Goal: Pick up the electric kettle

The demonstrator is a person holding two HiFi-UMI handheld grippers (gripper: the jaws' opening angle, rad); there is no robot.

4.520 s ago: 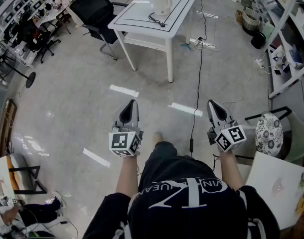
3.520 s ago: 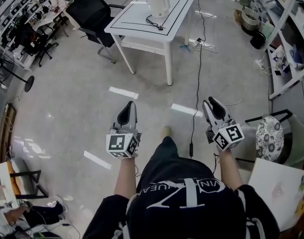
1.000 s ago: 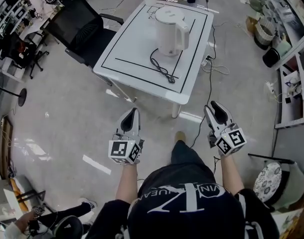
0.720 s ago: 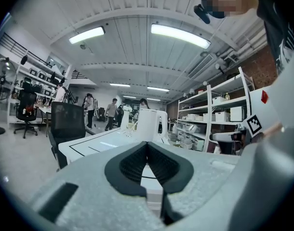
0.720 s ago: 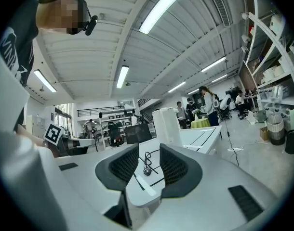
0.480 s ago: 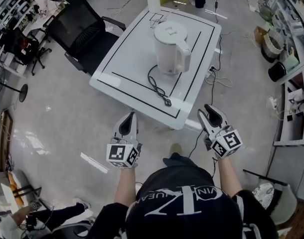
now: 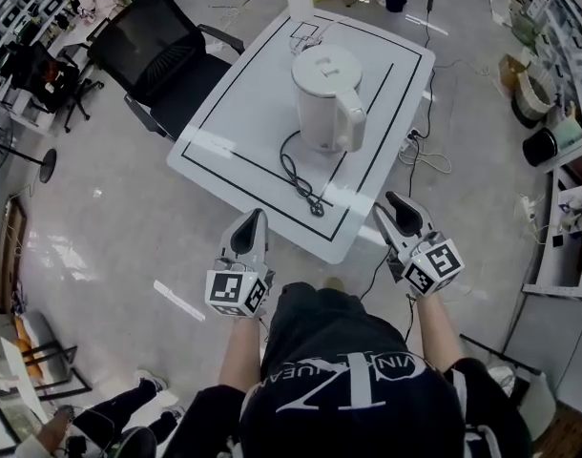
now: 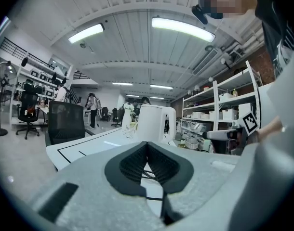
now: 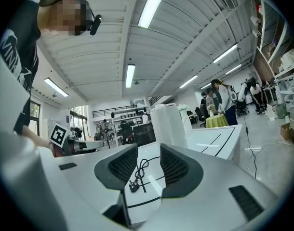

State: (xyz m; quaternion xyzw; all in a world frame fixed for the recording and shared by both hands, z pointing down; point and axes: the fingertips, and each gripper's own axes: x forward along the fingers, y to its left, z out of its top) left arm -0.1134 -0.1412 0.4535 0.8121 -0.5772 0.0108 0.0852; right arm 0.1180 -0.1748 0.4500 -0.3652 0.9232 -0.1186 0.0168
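White plastic electric kettle (image 7: 324, 98) stands on white square table (image 7: 236, 113); left gripper (image 7: 252, 219) is pressed together, right gripper (image 7: 396, 204) is opening, empty.

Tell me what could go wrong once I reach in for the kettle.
1. The power cord lies in loose loops on the table in front of the electric kettle, its plug near the front edge; it could snag or drag when the kettle lifts.
2. The left gripper is shut; only the right gripper, its jaws opening with nothing between them, looks ready. A one-sided hold on the handle may let the kettle tilt.
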